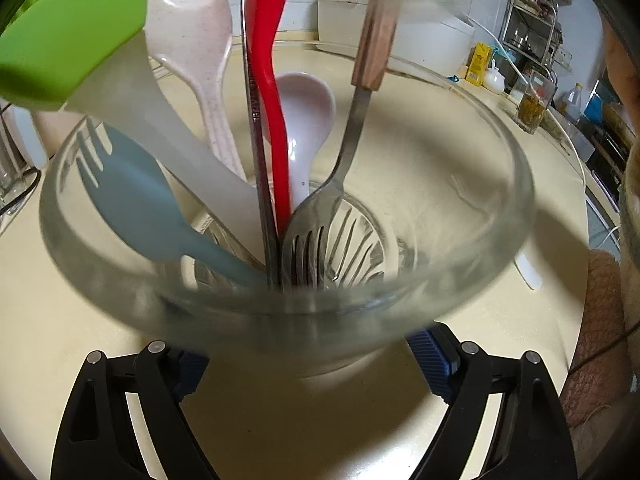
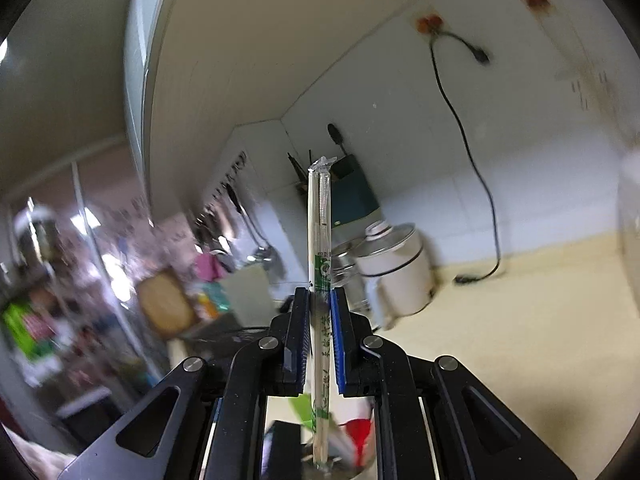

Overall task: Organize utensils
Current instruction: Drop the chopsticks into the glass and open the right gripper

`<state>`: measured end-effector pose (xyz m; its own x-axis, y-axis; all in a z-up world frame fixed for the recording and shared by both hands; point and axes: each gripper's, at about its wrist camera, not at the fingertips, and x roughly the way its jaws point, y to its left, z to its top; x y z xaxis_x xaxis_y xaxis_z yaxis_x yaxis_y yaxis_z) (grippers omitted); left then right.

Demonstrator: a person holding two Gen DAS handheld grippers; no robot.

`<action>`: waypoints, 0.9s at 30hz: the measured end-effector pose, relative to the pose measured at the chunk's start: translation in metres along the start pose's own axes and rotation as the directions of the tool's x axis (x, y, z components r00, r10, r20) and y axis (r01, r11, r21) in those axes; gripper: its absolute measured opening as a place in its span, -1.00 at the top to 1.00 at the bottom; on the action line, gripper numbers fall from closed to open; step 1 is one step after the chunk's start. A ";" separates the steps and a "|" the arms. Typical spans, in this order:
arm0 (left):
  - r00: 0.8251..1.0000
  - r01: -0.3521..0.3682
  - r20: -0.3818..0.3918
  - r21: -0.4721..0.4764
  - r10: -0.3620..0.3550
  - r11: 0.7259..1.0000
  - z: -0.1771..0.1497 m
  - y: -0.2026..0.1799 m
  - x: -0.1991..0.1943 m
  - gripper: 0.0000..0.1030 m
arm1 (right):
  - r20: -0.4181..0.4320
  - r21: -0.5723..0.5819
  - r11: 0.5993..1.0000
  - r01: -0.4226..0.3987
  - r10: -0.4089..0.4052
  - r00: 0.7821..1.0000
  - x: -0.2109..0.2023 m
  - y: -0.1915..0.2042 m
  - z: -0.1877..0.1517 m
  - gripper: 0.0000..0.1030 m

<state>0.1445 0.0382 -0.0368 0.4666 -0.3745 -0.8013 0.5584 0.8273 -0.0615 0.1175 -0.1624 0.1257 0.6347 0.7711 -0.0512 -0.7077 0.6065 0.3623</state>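
Utensils stand in the glass (image 1: 500, 184) on the counter (image 1: 520, 320), rice cooker (image 1: 432, 32) behind.

The clear glass holder (image 1: 472, 216) is crowded with colour: a red handle (image 1: 276, 120), a pale blue spork (image 1: 140, 196), a speckled pink rice paddle (image 1: 200, 60), a lime-green spatula head (image 1: 76, 28) on a frosted white stem, a white spoon (image 1: 308, 120) and a steel fork (image 1: 316, 236) with a brown wood handle. It stands on a cream countertop (image 1: 280, 420). The wrapped chopsticks (image 2: 320, 264) wear a clear sleeve printed in green, between blue ribbed pads (image 2: 338, 340) on black fingers.
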 end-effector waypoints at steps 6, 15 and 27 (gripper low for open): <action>1.000 -0.008 -0.002 0.006 0.008 1.000 0.000 0.000 0.000 -0.72 | -0.046 -0.110 0.993 0.052 -0.058 0.997 0.016 0.019 -0.017 0.79; 1.000 -0.006 -0.001 0.005 0.006 1.000 0.000 -0.001 0.000 -0.72 | -0.123 -0.177 0.982 0.060 -0.082 0.989 0.031 0.031 -0.029 0.43; 1.000 -0.004 -0.001 0.002 0.004 1.000 0.000 -0.002 -0.001 -0.72 | -0.116 -0.134 0.984 0.116 -0.132 0.984 0.009 0.019 -0.032 0.43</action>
<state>0.1434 0.0368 -0.0359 0.4682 -0.3713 -0.8018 0.5584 0.8276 -0.0572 0.0998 -0.1371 0.1023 0.6822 0.7014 -0.2063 -0.6643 0.7125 0.2259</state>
